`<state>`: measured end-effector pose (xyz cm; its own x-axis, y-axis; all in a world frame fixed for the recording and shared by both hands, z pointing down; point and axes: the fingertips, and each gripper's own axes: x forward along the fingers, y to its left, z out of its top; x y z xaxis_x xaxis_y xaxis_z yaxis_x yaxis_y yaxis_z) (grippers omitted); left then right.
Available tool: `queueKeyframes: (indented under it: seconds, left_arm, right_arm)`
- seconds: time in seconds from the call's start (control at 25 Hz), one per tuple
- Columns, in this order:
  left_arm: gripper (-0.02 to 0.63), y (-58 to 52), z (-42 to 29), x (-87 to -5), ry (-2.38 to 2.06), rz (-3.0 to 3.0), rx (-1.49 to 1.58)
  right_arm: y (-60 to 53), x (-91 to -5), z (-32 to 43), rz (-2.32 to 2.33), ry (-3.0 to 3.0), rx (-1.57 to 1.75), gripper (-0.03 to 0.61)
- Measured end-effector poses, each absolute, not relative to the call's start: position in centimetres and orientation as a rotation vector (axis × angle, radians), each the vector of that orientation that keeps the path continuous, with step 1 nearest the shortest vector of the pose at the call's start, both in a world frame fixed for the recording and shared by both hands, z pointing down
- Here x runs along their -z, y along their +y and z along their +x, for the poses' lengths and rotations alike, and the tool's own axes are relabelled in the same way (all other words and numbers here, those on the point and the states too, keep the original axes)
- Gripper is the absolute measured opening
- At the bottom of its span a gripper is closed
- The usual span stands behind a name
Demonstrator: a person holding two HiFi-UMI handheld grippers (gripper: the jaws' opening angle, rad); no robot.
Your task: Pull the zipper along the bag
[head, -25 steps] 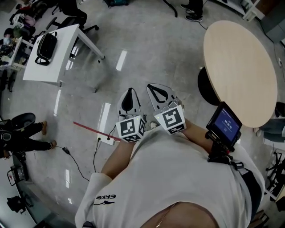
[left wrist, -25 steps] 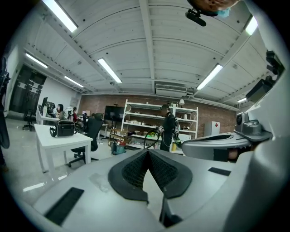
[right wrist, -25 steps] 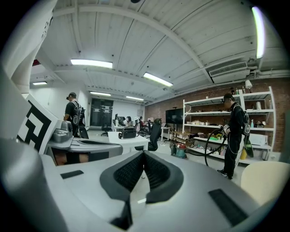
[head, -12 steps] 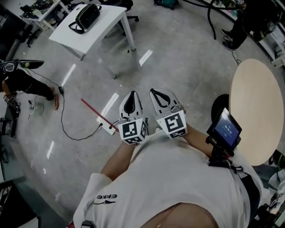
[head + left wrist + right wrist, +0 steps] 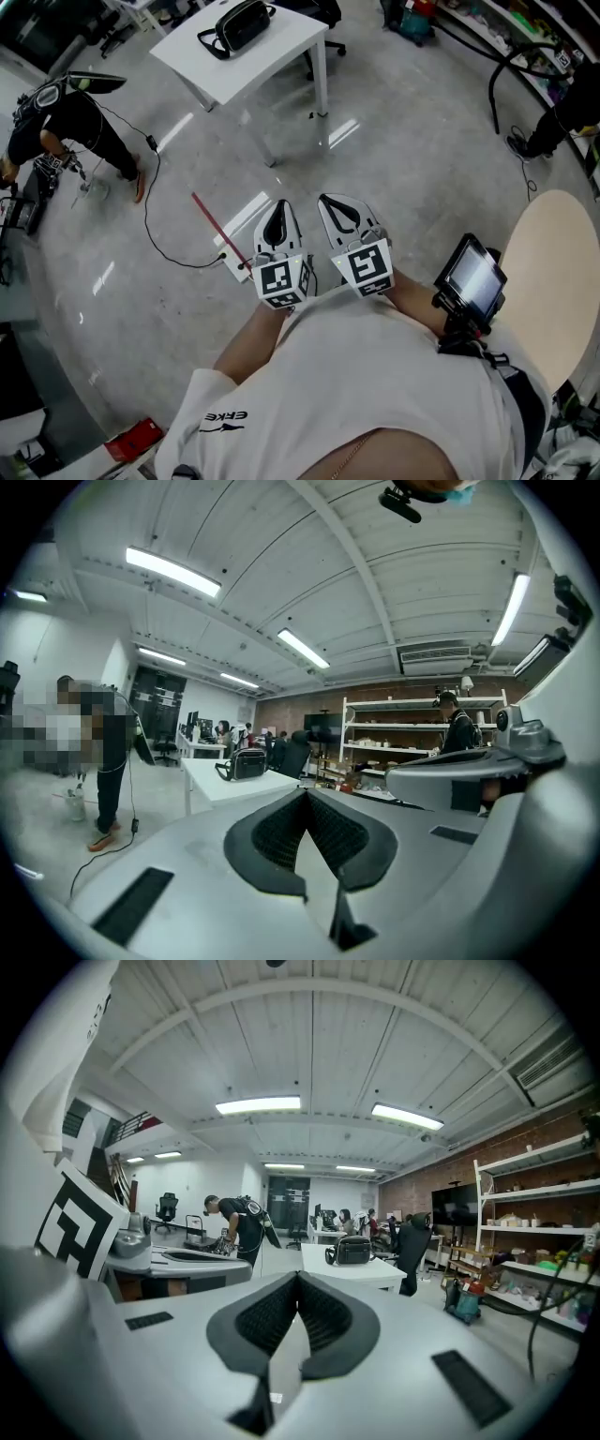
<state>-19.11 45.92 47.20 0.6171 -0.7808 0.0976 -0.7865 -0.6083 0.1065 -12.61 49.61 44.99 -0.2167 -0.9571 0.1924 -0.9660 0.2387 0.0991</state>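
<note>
A black bag [image 5: 242,25] lies on a white tabletop [image 5: 281,58] across the workshop floor [image 5: 403,141], well apart from the person who is to pull its zipper. The zipper itself is too small to make out. The left gripper [image 5: 278,208] and right gripper [image 5: 330,202] are carried side by side close to the chest, both clenched on nothing. This looks like a carrying posture, since nothing lies within reach. Both gripper views face the bag, so an approach likely comes first.
</note>
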Motion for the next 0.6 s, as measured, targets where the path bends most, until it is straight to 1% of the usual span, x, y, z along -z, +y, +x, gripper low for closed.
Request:
queueKeyframes:
  seconds: [0.6]
  left_arm:
    - [0.002, 35.5, -12.9, -45.8, -1.556, 2.620, -0.033]
  right_arm:
    - [38.5, -43.3, -2.8, 1.775, -2.411, -0.041, 0.005]
